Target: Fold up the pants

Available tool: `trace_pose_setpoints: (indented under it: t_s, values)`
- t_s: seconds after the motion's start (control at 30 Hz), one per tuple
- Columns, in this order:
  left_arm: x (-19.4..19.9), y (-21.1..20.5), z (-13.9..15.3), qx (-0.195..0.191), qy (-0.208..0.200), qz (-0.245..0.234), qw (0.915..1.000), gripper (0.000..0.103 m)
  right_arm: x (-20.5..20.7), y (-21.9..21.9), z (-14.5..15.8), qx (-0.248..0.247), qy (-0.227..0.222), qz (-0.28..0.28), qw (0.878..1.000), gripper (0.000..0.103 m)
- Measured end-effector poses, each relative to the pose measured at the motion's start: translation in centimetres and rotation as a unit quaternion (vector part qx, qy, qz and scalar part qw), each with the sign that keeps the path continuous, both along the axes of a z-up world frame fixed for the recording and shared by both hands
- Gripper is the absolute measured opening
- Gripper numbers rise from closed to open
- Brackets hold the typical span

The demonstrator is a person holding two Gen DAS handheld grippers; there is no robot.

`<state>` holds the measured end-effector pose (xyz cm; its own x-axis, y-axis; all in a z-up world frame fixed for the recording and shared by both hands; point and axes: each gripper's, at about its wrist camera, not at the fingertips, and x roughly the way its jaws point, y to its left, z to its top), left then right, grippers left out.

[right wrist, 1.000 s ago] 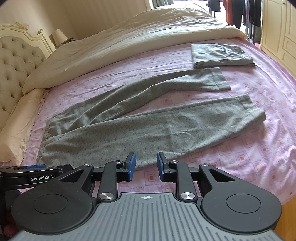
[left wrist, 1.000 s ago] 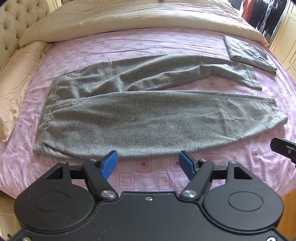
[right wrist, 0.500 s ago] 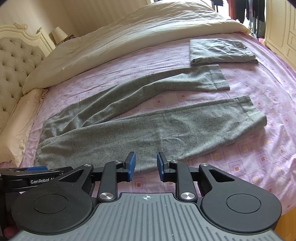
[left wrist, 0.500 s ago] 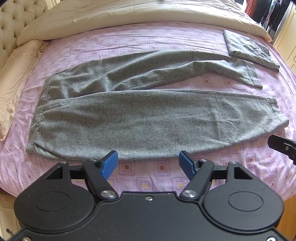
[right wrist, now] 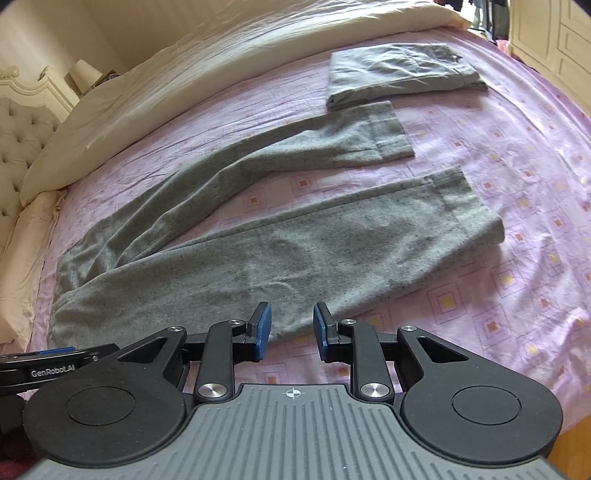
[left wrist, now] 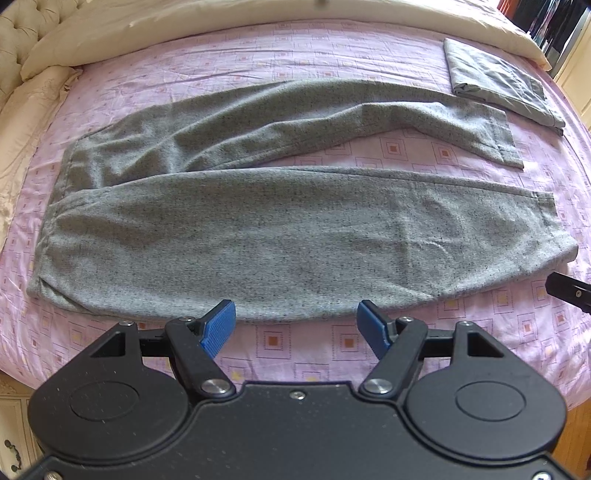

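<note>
Grey speckled pants lie flat on the pink patterned bed sheet, waistband to the left and both legs spread apart toward the right. My left gripper hovers open and wide just off the near edge of the nearer leg, with nothing between its blue pads. My right gripper stands open with a narrower gap over the same near edge, also holding nothing. The right gripper's tip shows at the right edge of the left wrist view, and the left gripper's body shows at the lower left of the right wrist view.
Another folded grey garment lies at the far right of the bed. A cream duvet and pillow run along the far and left sides. A tufted headboard stands left; wardrobe doors stand right.
Both grippers have come forward and lower toward the bed, so the pants look larger and their near edge now reaches the fingertips. Neither jaw opening has changed.
</note>
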<state>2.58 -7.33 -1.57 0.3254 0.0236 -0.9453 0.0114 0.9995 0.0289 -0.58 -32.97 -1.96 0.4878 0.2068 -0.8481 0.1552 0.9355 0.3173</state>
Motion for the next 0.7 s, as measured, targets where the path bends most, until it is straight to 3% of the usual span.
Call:
trace_pose_setpoints:
  t_s: [0.43,0.7]
  values:
    - [2.2,-4.5,-2.2,0.034,0.037,0.005,0.9987,0.074,3.5,-12.4,-7.8,-0.013,0.102,-0.085,0.991,0.025]
    - [2.9,-5.1,-2.5,0.043,0.047,0.042,0.9971,0.074,9.9,-15.7,-10.4,0.011,0.115,-0.094,0.989,0.025]
